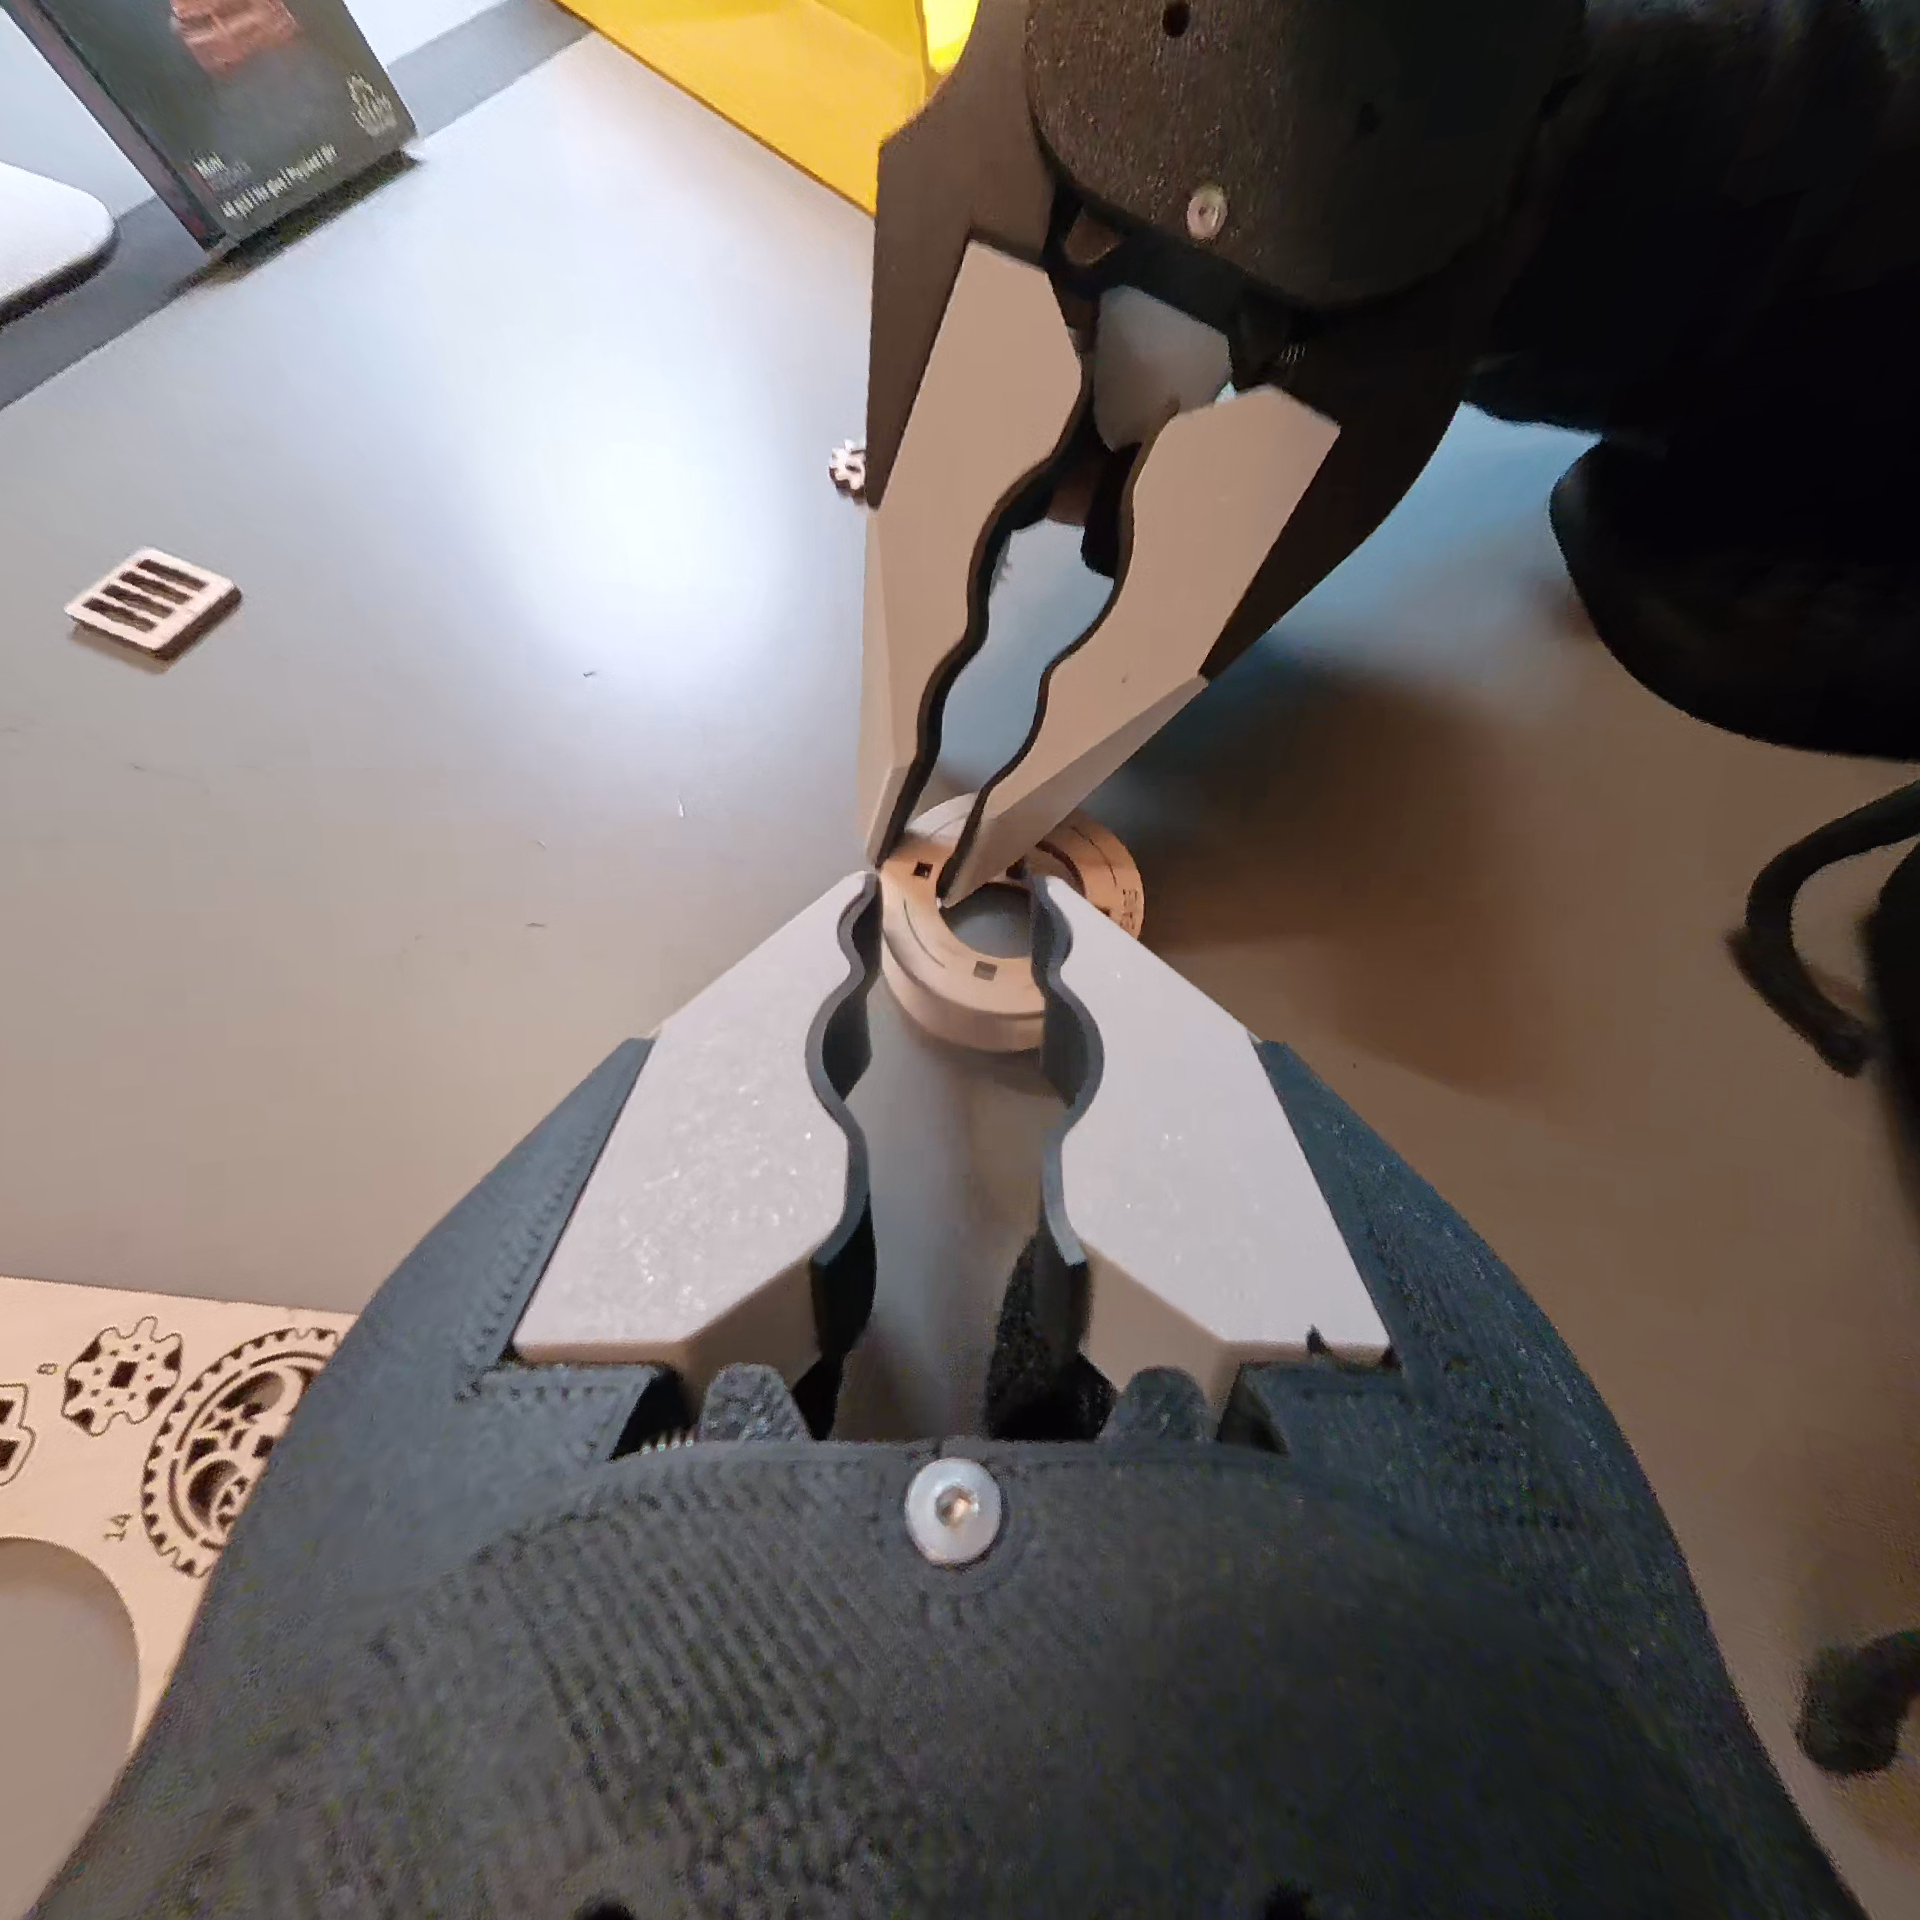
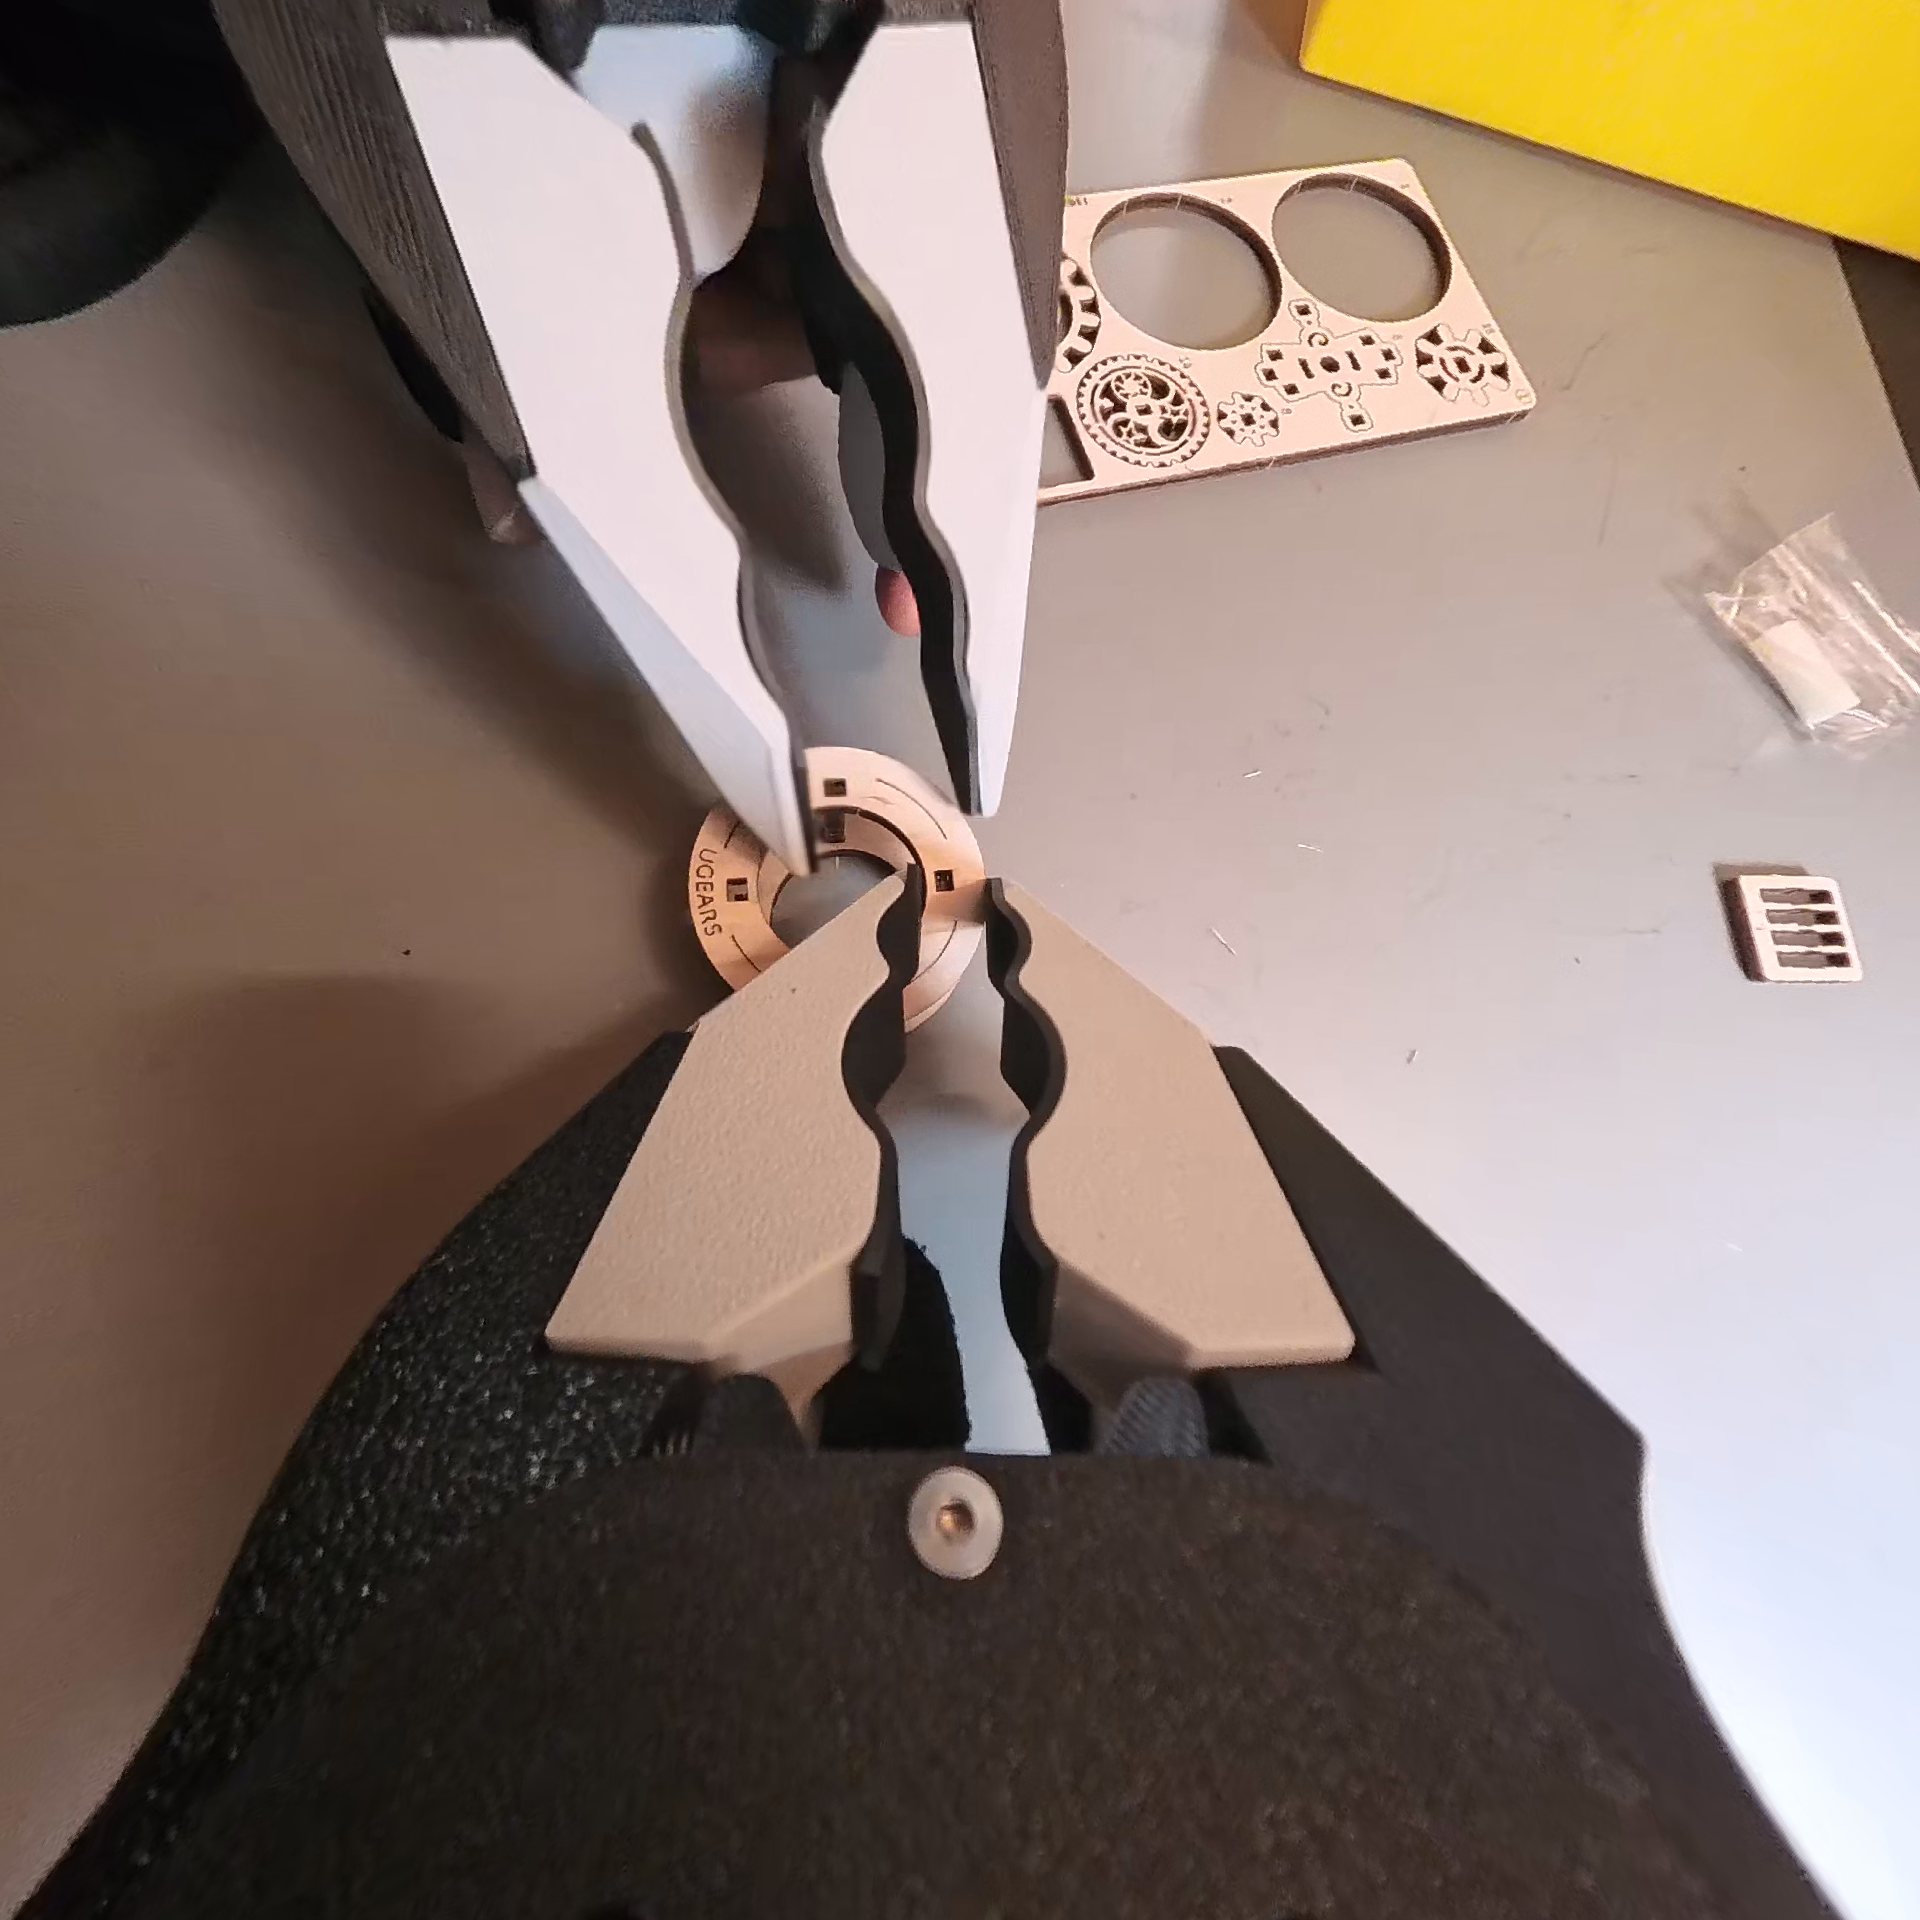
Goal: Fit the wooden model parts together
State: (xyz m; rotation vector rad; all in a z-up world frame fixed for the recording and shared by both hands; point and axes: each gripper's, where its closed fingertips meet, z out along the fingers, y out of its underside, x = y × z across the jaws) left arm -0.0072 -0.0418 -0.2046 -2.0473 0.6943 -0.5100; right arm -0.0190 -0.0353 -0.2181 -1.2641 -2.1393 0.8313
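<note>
A thick wooden ring [image 1: 961, 997] sits partly over a flat wooden ring [image 1: 1107, 873] that lies on the grey table. My left gripper [image 1: 954, 885] is shut on the thick ring, one fingertip on each side of its outer edge. My right gripper [image 2: 953, 881] comes from the opposite side and pinches the thick ring's [image 2: 940, 831] band, one tip inside the hole and one outside. In the right wrist view the flat ring [image 2: 717, 914] sticks out to the left. The left gripper [image 2: 891, 821] shows there from above, and the right gripper [image 1: 916, 868] shows in the left wrist view.
A wooden parts sheet [image 2: 1288, 343] with gear cut-outs lies beside the left gripper, also seen in the left wrist view [image 1: 125, 1392]. A small slotted wooden piece [image 1: 154, 603] and a tiny gear [image 1: 847, 464] lie loose. A yellow box [image 2: 1610, 104], a plastic bag [image 2: 1818, 644] and a dark box [image 1: 229, 104] stand around. The tips of both grippers are at nearly the same place.
</note>
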